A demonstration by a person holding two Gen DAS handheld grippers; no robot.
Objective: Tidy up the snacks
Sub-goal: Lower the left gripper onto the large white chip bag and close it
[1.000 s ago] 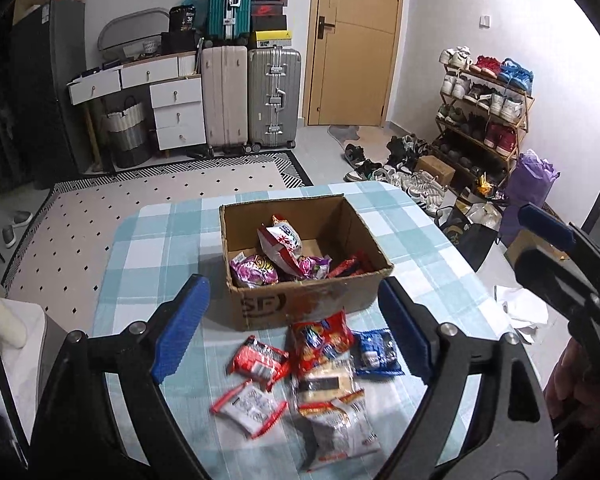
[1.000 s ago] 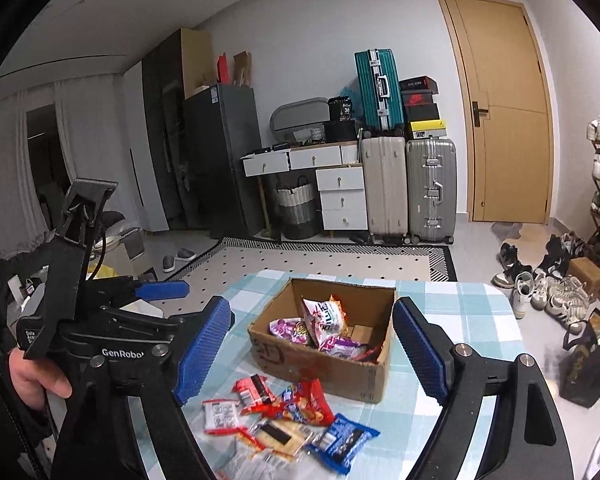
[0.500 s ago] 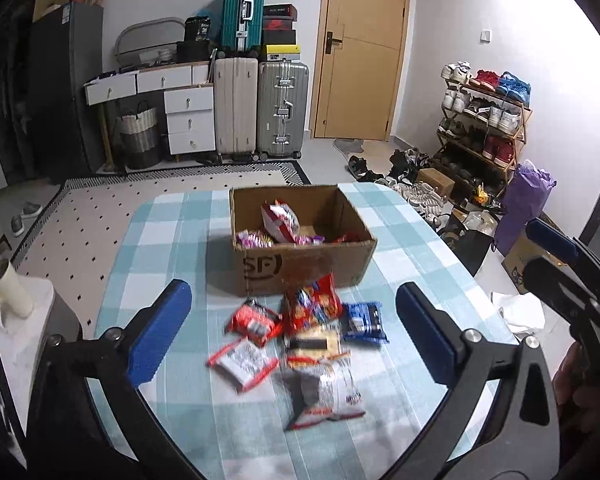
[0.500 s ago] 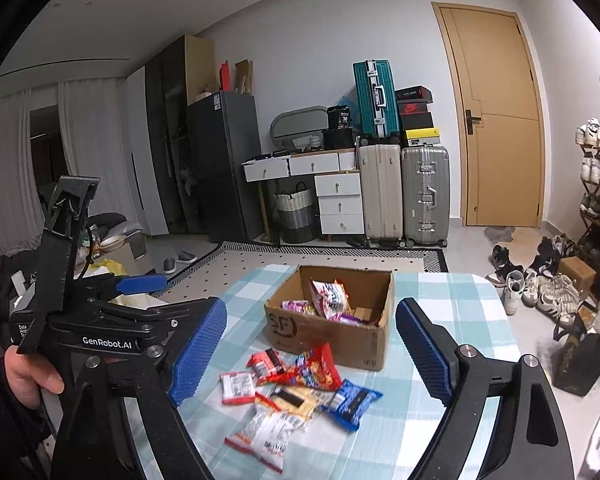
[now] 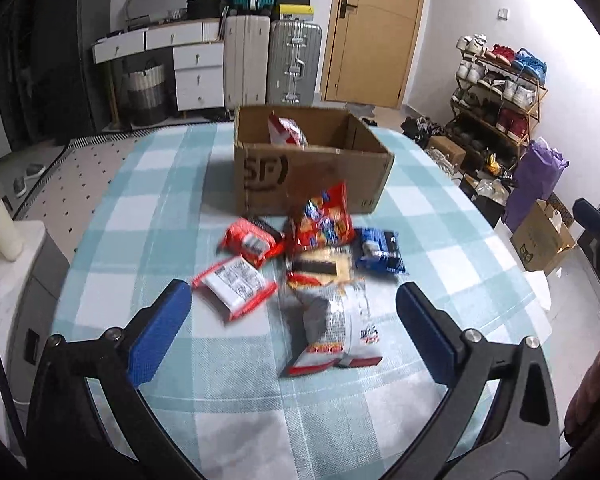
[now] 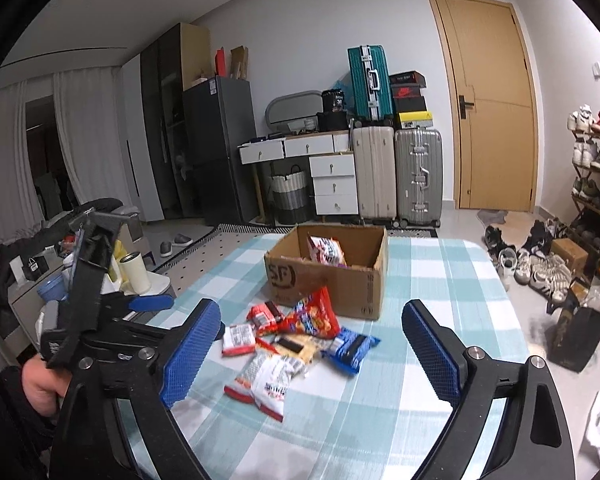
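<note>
An open cardboard box (image 5: 316, 168) (image 6: 332, 276) stands on the checked tablecloth with a red and white snack bag (image 5: 288, 134) inside. Several snack packets lie in a pile in front of it: a red bag (image 5: 326, 216), a blue packet (image 5: 380, 250), a small red packet (image 5: 250, 242), a red-edged white packet (image 5: 234, 286) and a white bag (image 5: 336, 328) (image 6: 268, 376). My left gripper (image 5: 296, 332) is open and empty, above the near end of the pile. My right gripper (image 6: 312, 356) is open and empty, near the pile's right side.
The round table (image 5: 172, 208) ends close on both sides. A side cabinet with a white tumbler (image 5: 0, 232) stands at the left. Suitcases (image 5: 272, 64), drawers and a door are at the back. A shoe rack (image 5: 500, 92) and bags are at the right.
Both grippers have pulled back and down from the box toward me. The box now looks farther off and the packet pile sits between the open fingers.
</note>
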